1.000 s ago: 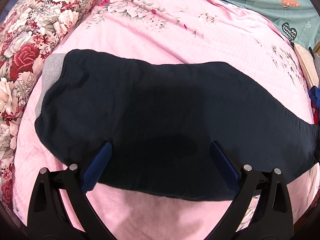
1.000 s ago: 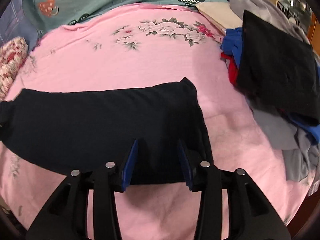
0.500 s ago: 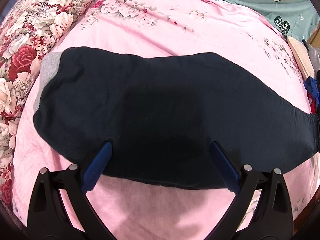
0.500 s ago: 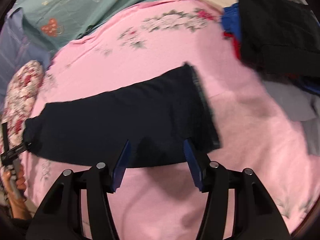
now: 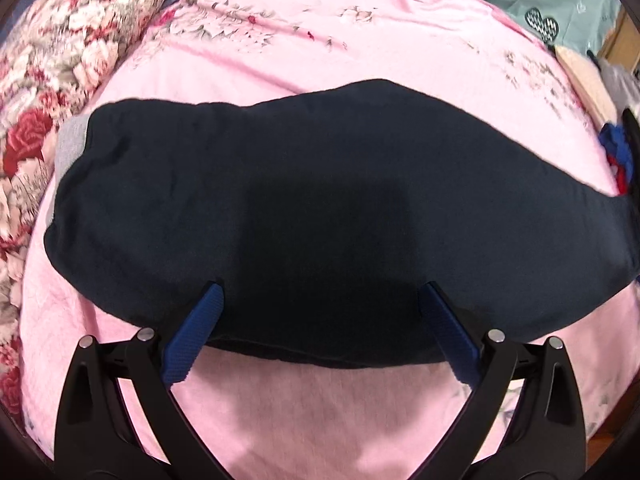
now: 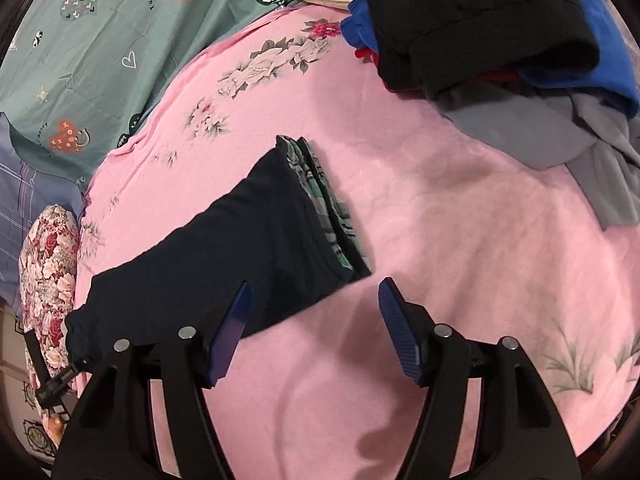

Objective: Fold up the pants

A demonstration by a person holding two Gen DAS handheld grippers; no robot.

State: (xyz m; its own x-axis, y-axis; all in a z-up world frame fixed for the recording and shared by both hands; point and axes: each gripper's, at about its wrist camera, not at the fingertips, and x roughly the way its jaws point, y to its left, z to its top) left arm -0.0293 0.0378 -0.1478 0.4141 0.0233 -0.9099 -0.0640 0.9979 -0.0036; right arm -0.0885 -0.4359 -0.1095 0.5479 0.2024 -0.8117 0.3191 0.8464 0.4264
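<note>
Dark navy pants (image 5: 320,208) lie flat, folded lengthwise, on the pink bedsheet (image 5: 320,420); a grey waistband lining (image 5: 70,140) shows at their left end. My left gripper (image 5: 320,300) is open wide and empty, its tips over the pants' near edge. In the right wrist view the pants (image 6: 248,248) run from lower left to the leg end, where a plaid lining (image 6: 332,204) shows. My right gripper (image 6: 314,298) is open and empty, just near the leg end's near corner.
A floral pillow (image 5: 48,80) lies left of the pants. A pile of black, blue and grey clothes (image 6: 500,40) sits at the right. A teal heart-print sheet (image 6: 100,40) lies beyond the pink sheet (image 6: 440,260).
My right gripper has opened wider and drawn back and to the right, turning so the leg end and its lining show. My left gripper has stayed open and shifted slightly nearer the pants.
</note>
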